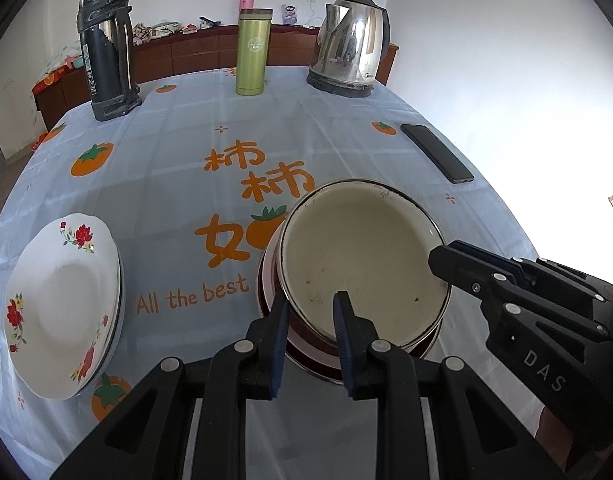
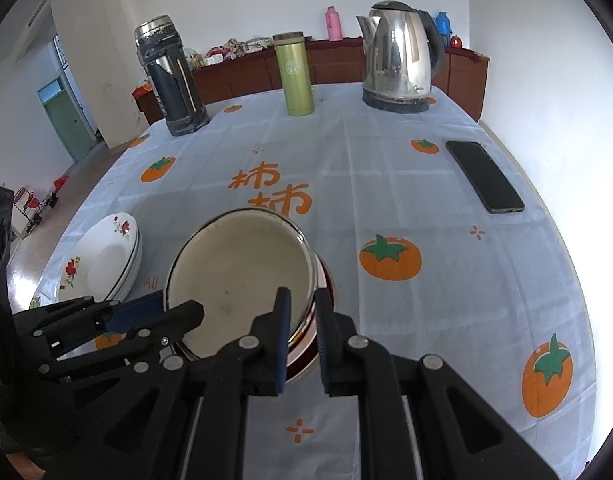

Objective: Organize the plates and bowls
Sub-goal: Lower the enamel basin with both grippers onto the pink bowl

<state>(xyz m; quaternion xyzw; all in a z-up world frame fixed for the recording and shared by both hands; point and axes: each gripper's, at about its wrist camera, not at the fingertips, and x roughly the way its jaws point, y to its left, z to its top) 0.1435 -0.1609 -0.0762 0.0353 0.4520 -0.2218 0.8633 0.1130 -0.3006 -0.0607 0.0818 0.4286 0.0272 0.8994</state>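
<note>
Both tools grip one cream bowl (image 1: 362,264). Left tool (image 1: 310,308) is clamped on the near rim, and right tool (image 2: 302,308) is clamped on the rim at the bowl's right side. That bowl sits tipped in a red bowl (image 1: 306,356) on the counter (image 1: 178,184). Flower plates (image 1: 62,304) lie well to the left of the bowl, on the left tool's side.

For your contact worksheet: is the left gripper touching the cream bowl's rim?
Touching. The left wrist view shows the left gripper with one finger on each side of the cream bowl rim, pads clamped on it.
</note>
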